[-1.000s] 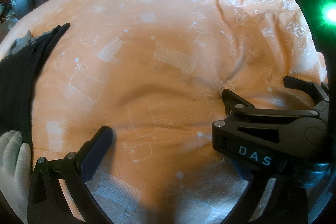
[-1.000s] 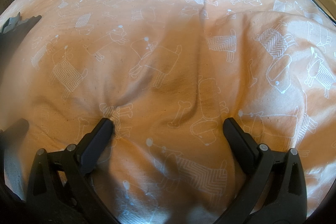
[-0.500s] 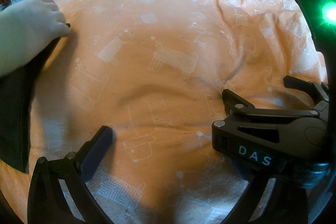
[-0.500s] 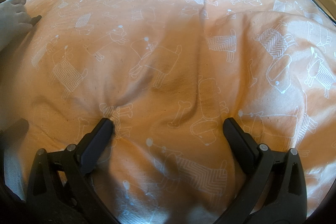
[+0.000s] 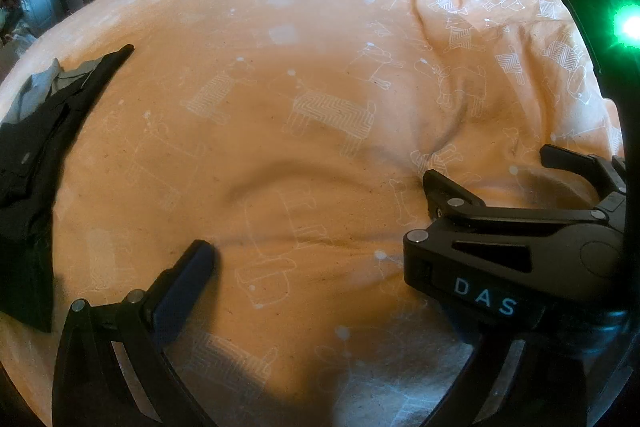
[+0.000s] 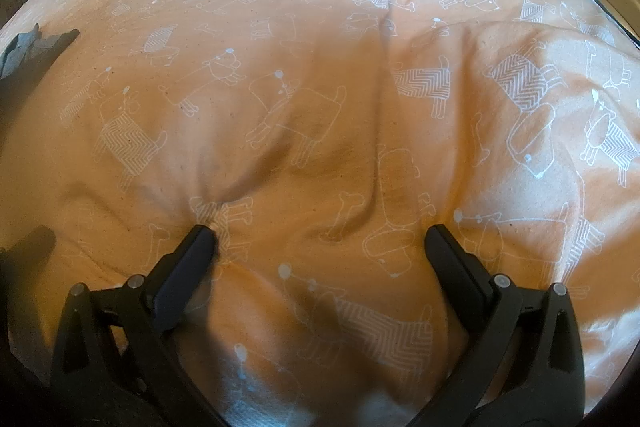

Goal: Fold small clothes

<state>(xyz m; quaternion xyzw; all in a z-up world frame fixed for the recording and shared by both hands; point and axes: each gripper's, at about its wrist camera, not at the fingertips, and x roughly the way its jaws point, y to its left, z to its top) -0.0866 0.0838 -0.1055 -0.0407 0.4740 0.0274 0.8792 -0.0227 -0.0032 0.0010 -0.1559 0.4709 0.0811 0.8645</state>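
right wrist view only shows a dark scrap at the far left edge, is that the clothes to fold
Observer: Yes. The left wrist view shows far more of it: a black garment that runs down the whole left edge of the orange duvet.
Operator: is my right gripper anywhere near it
Observer: No. Seen from the left wrist, the right gripper rests on the duvet at the opposite side from the garment, jaws open with nothing between them.
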